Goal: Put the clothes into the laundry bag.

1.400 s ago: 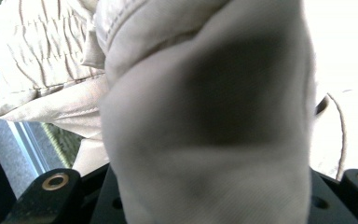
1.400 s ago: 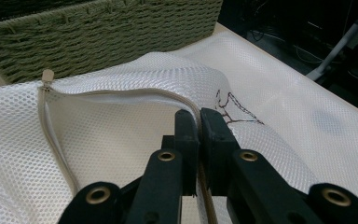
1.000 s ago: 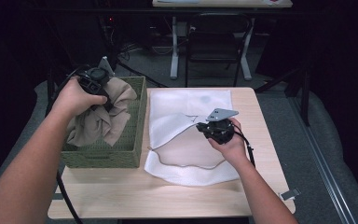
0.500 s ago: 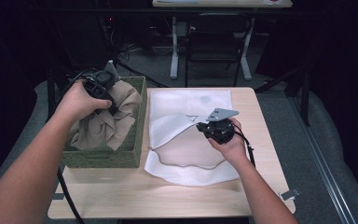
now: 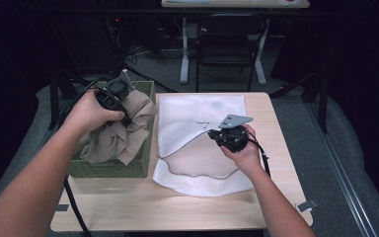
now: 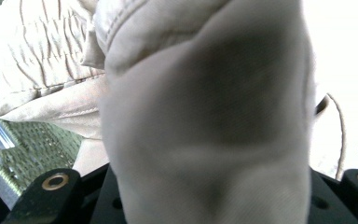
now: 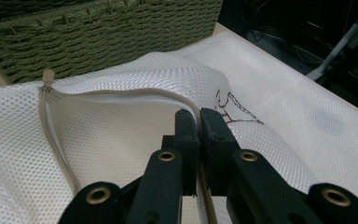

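Observation:
A beige garment [image 5: 128, 129] hangs bunched over the green woven basket [image 5: 112, 169] at the table's left. My left gripper [image 5: 126, 116] is shut on it, and in the left gripper view the beige cloth [image 6: 205, 116] covers the jaws, with basket weave [image 6: 42, 145] behind it. A white mesh laundry bag [image 5: 202, 175] lies flat to the right of the basket. My right gripper [image 5: 216, 136] is shut on its zipper edge and holds that edge raised. In the right gripper view the right gripper [image 7: 198, 122] pinches the beige zipper tape, so the mesh bag [image 7: 98, 140] gapes toward the basket [image 7: 98, 37].
The wooden table [image 5: 128, 210] has bare room in front of the basket and bag. Its right edge is close beside the bag. A dark chair [image 5: 229, 47] and table legs stand on the floor beyond the far edge.
My left hand has carried the beige garment to the right, toward the basket's right wall and the bag. The right hand and the bag's raised edge have stayed put.

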The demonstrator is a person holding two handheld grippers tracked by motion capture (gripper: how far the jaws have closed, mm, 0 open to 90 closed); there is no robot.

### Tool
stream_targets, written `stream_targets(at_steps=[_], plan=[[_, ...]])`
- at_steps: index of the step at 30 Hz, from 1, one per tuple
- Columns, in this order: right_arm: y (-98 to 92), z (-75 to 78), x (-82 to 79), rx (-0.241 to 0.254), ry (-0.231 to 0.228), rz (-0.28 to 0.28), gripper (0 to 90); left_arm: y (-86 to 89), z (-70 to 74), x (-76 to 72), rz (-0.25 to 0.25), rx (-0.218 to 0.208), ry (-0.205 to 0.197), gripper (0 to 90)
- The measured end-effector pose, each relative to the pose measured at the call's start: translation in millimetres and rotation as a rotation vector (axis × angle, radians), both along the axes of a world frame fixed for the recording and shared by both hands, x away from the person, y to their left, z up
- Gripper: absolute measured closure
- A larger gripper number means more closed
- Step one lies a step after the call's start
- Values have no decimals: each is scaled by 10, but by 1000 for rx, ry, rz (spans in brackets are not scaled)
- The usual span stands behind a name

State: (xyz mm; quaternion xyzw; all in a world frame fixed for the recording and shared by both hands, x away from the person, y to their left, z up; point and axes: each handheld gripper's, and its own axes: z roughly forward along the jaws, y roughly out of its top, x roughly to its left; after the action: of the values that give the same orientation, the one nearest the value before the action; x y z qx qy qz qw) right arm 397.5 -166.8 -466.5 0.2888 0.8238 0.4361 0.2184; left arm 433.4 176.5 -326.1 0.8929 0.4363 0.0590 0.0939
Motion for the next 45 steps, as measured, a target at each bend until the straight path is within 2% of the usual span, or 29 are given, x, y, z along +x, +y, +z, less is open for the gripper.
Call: stream_targets(at_steps=[14, 29, 45], plan=[[-7, 5, -1, 1, -1, -1, 860, -164, -55, -170, -72, -3, 4, 685], [0, 2, -3, -1, 1, -2, 860, -275, -141, -384, -139, -25, 9, 685], [7, 1, -8, -4, 1, 1, 860, -448, -293, -547, -207, -37, 23, 684]])
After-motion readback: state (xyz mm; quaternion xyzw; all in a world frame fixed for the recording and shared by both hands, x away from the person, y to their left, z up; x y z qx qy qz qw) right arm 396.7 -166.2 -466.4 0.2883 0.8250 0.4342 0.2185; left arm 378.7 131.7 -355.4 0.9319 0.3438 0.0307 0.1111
